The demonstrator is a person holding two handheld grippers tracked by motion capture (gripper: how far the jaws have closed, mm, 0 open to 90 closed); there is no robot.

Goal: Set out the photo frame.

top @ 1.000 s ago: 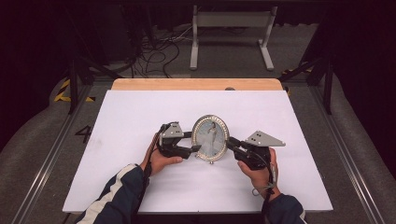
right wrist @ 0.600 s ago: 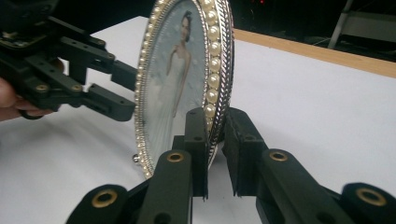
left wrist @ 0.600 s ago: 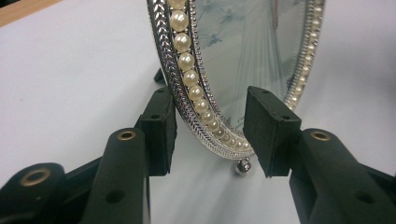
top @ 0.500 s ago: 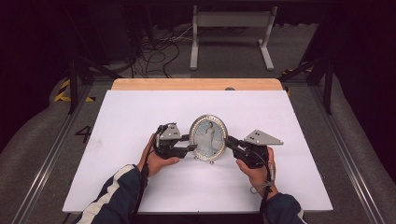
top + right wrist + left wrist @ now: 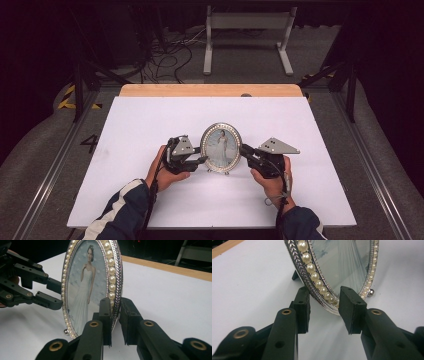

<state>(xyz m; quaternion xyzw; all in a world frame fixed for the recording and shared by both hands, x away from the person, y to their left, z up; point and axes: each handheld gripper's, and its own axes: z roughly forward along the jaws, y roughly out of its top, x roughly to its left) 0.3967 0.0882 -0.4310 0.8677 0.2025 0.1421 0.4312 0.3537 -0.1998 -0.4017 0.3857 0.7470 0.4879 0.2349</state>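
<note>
An oval silver picture frame (image 5: 221,147) with a pearl border and a photo of a person in a white dress stands upright mid-table. My right gripper (image 5: 243,150) is shut on its right rim, one pad in front and one behind (image 5: 115,312). My left gripper (image 5: 202,159) is at the frame's lower left rim (image 5: 319,287). Its jaws have just been closing, with the rim between them. In the left gripper view (image 5: 325,310) a gap still shows at each pad. The left gripper (image 5: 60,295) is also seen in the right gripper view.
The white tabletop (image 5: 150,125) has a wooden strip (image 5: 210,90) along its far edge. Beyond it on the dark floor stand a metal stand (image 5: 247,30) and loose cables (image 5: 165,55). Rails run along both sides of the table.
The frame has come from a leaning pose to upright. The left gripper's jaws have narrowed around its left rim. Both hands have stayed in place.
</note>
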